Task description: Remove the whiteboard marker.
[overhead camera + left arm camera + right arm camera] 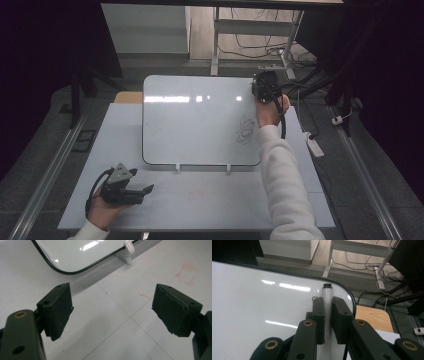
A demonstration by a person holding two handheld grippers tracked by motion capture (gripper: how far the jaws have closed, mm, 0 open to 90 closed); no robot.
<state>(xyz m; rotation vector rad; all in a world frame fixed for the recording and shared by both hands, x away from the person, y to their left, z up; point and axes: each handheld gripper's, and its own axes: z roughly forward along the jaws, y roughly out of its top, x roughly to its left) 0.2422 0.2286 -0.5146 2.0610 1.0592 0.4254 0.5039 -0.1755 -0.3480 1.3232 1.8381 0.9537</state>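
The right gripper (327, 315) is clamping a white cylindrical marker with a black tip (327, 293) over the glossy white whiteboard's (190, 125) far corner; the left gripper (112, 307) is hovering open above the grey counter (200, 195).

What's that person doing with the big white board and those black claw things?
A person holds a gripper in each hand at a table. The right gripper is clamped on a white marker, up by the far right corner of the whiteboard. A dark scribble is already drawn on the board, just below that hand. The left gripper is low over the table near the front left, its jaws wide open with nothing between them.
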